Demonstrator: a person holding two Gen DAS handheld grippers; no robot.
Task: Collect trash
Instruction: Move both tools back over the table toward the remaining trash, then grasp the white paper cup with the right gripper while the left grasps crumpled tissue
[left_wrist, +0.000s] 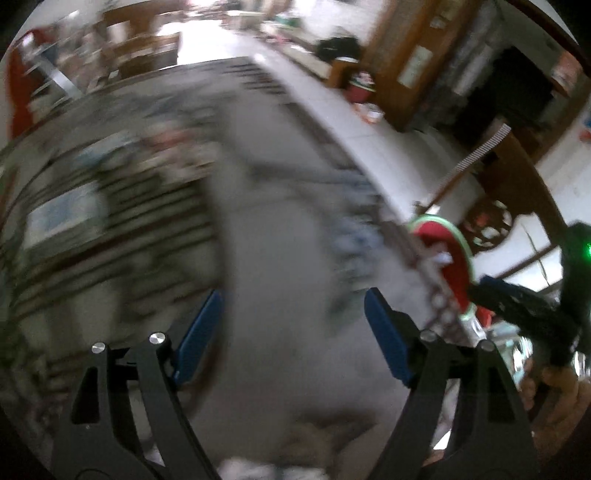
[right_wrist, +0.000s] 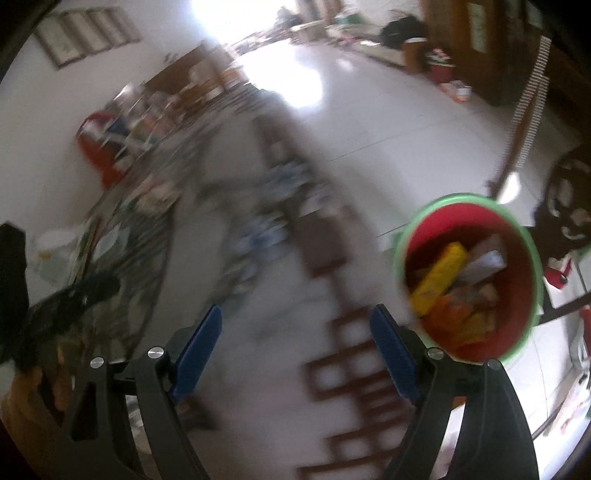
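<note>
Now both claws, left gripper (left_wrist: 293, 334) and right gripper (right_wrist: 295, 349), gape wide and empty; right of them the red bucket (right_wrist: 517, 291) stands upright, mouth up, a yellow packet (right_wrist: 437, 277) leaning lengthwise inside.

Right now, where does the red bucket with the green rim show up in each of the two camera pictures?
Left wrist view: the red bucket with the green rim sits at the right, seen edge-on, partly behind the other hand's tool.
Right wrist view: the bucket is at lower right, seen from above, with yellow and orange wrappers inside.
Shared landmark: the white tiled floor.
</note>
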